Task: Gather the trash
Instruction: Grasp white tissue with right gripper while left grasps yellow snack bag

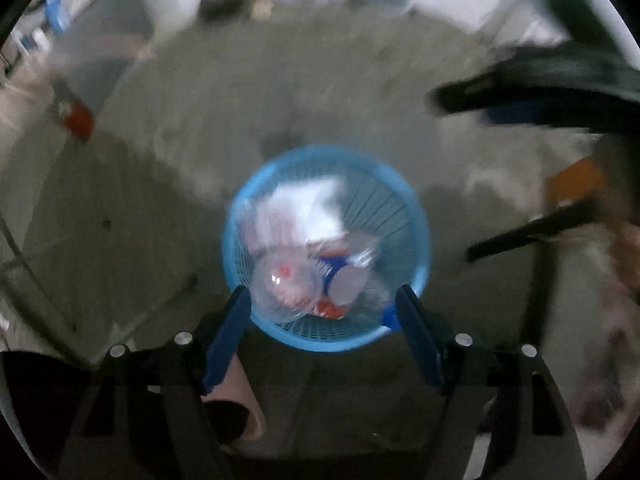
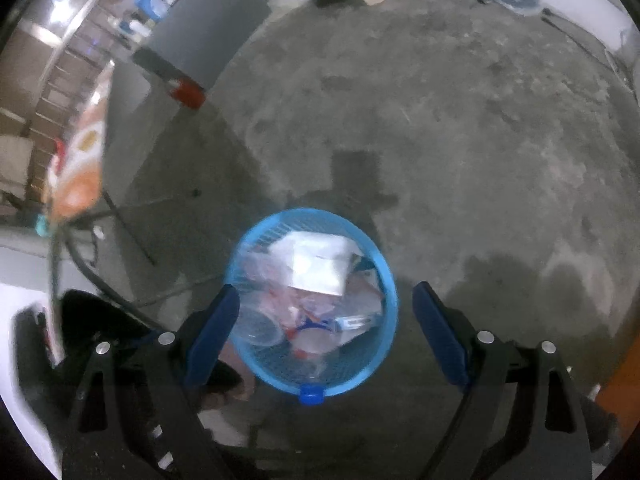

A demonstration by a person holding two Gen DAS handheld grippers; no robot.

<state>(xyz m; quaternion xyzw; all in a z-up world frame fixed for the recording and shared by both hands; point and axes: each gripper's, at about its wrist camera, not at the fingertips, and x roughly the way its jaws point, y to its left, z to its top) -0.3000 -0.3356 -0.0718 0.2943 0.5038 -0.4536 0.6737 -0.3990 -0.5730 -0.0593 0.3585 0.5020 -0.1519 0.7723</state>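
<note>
Left wrist view: I keep my left gripper (image 1: pixel 322 302) wide and centred over the blue basket (image 1: pixel 416 208); right gripper (image 2: pixel 326 308) hangs wide, empty, at 6 o'clock.

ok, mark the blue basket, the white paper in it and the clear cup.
blue basket (image 2: pixel 387 280): right wrist view, right rim.
white paper (image 2: pixel 320 266): right wrist view, middle of the sheet.
clear cup (image 1: pixel 286 286): left wrist view, its base.

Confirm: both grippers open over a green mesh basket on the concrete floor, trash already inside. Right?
One thing is off: the mesh basket is blue, not green, as the right wrist view shows clearly. The rest stands: the left gripper and right gripper are both open above it, and the trash lies inside.
</note>
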